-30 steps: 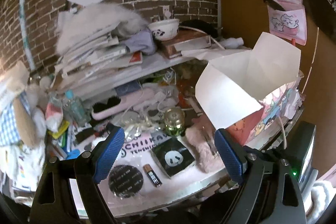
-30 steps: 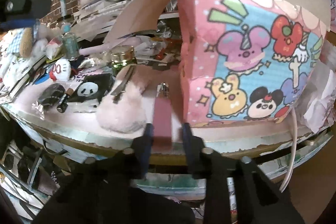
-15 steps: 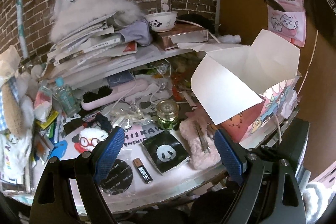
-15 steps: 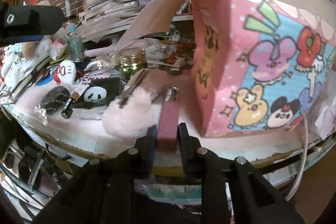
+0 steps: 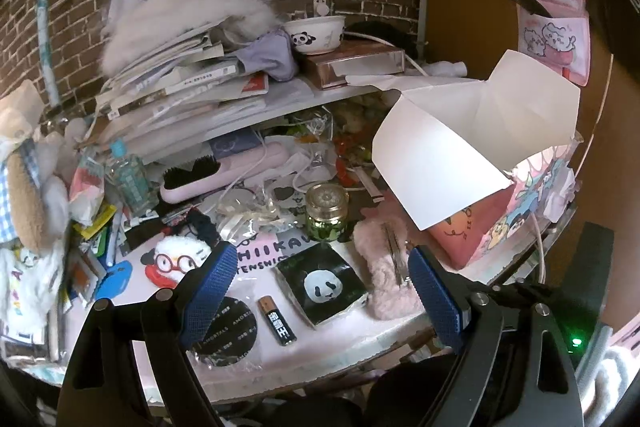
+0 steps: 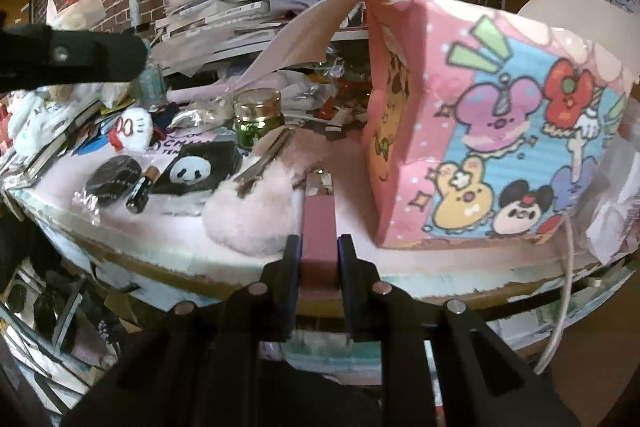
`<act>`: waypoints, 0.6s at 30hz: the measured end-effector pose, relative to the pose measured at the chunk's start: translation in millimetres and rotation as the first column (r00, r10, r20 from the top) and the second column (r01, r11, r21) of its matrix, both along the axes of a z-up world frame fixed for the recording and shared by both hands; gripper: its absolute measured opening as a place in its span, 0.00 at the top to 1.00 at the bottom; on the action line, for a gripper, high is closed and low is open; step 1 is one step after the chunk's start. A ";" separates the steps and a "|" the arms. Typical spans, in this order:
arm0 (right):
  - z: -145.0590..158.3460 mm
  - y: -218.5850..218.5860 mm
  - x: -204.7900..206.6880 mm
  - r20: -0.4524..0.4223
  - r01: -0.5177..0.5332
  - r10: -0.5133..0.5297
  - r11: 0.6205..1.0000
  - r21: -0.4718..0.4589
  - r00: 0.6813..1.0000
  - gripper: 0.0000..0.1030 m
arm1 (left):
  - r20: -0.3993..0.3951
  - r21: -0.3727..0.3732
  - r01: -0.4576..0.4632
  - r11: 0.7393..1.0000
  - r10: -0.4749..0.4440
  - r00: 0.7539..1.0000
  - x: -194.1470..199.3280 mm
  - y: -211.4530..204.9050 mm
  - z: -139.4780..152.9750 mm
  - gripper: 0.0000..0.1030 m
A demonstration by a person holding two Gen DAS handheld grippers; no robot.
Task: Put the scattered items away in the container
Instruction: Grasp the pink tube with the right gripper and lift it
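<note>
- Your right gripper [image 6: 318,251] is clamped on a slim pink bar [image 6: 319,227], held over the tabletop's [image 6: 168,239] front edge, between the fluffy pink clip [image 6: 256,215] and the cartoon-printed box [image 6: 500,131].
- Your left gripper [image 5: 320,291] has its blue pads [image 5: 208,291] spread wide, holding nothing, above the front edge.
- The battery [image 5: 277,321], panda pouch [image 5: 322,283] and green jar [image 5: 326,213] lie near that edge, left of the box, whose flaps stand open.

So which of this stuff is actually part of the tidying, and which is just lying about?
Part of the job:
pink cartoon box
pink bar in right tool
battery
panda pouch
fluffy pink clip
green jar

Just lying about:
book stack
panda bowl
hairbrush
</note>
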State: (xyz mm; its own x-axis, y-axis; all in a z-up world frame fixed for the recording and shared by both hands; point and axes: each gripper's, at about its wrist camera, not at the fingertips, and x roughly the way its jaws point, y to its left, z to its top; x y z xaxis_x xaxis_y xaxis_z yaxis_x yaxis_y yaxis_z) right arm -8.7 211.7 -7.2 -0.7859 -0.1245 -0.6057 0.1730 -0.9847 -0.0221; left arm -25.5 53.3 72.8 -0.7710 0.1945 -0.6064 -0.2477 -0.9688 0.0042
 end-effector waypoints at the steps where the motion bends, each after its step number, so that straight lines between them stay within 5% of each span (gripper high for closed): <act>1: 1.5 1.7 3.4 0.001 -0.005 0.005 1.000 0.001 1.000 0.85 | 0.001 -0.001 -0.001 1.000 0.001 1.000 0.5 0.1 -0.9 0.17; 13: 23.8 12.8 22.6 -0.032 -0.019 0.021 0.998 0.062 0.999 0.86 | 0.009 0.024 0.004 1.000 -0.005 1.000 7.5 4.6 -8.5 0.17; 18: 11.2 10.7 9.8 0.012 -0.037 0.037 0.999 0.012 0.999 0.85 | 0.012 0.034 -0.004 0.999 0.004 1.000 8.1 2.3 -10.3 0.17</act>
State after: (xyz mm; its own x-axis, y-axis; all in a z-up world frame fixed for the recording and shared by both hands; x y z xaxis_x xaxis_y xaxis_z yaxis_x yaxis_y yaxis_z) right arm 1.1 222.4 4.1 -0.7738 -0.1463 -0.6162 0.2098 -0.9772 -0.0314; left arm -17.4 55.6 62.4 -0.7644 0.2120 -0.6089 -0.2439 -0.9693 -0.0314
